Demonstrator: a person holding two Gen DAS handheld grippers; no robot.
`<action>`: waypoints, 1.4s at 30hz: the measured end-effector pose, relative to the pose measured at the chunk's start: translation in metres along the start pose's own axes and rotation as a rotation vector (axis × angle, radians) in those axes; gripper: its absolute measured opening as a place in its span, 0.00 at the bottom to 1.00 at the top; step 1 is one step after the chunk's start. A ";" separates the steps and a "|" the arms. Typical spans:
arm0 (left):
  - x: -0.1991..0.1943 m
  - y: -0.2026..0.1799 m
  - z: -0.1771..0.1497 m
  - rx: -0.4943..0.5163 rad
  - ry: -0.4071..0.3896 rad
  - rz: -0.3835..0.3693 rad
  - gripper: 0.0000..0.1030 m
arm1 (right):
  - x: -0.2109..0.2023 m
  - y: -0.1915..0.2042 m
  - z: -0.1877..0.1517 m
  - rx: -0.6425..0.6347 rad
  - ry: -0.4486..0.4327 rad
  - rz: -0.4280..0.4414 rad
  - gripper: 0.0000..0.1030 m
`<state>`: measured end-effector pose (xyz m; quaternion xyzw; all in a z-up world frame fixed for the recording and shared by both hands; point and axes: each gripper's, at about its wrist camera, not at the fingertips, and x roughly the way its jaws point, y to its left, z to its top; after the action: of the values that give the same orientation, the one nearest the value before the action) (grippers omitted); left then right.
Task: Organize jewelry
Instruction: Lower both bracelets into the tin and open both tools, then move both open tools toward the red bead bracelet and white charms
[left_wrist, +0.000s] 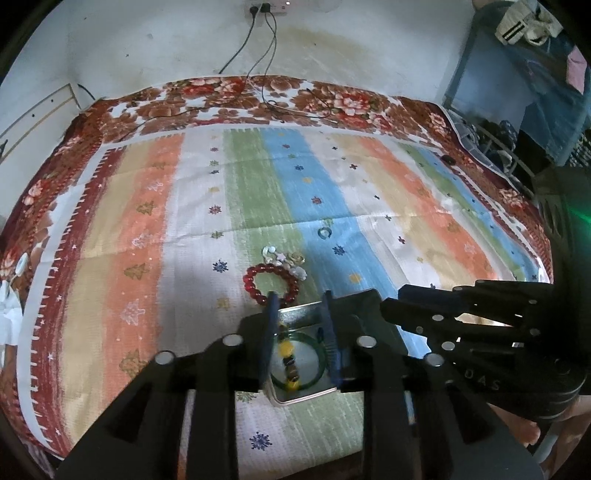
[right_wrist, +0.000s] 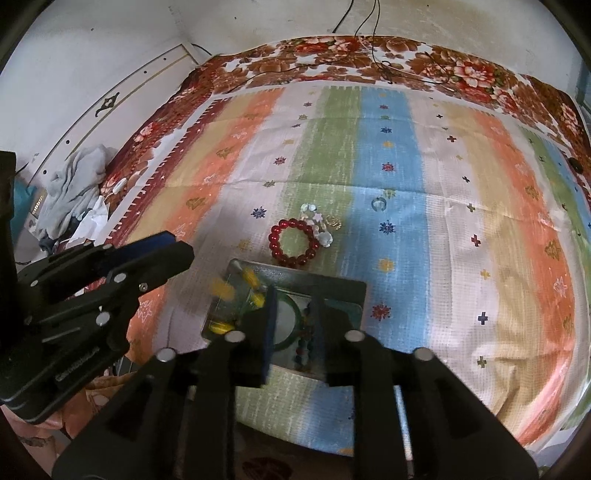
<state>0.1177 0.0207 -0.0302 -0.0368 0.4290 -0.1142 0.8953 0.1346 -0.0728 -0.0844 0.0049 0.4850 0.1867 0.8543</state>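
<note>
both claws tilt down over the metal tray (left_wrist: 295, 310) at bottom middle. left claw (left_wrist: 300, 300) a bit apart, grips nothing, green bangle (left_wrist: 320, 360) & bead string below. right claw (right_wrist: 293, 295) same, loose. only right cam shows cloth pile (right_wrist: 74, 184) at left. red bead bracelet (right_wrist: 293, 242) lies just above tray, bedsheet (right_wrist: 461, 240) has lots of room at right
</note>
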 end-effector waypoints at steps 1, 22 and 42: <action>0.001 0.001 0.000 -0.003 0.002 0.003 0.24 | 0.000 0.000 0.000 0.001 0.001 0.000 0.22; 0.035 0.033 0.010 -0.027 0.096 0.053 0.30 | 0.018 -0.014 0.018 0.038 0.029 -0.005 0.29; 0.082 0.034 0.030 0.005 0.170 0.083 0.36 | 0.049 -0.053 0.045 0.122 0.073 0.025 0.42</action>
<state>0.1965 0.0337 -0.0790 -0.0068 0.5042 -0.0809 0.8598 0.2114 -0.0984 -0.1106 0.0561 0.5263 0.1675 0.8317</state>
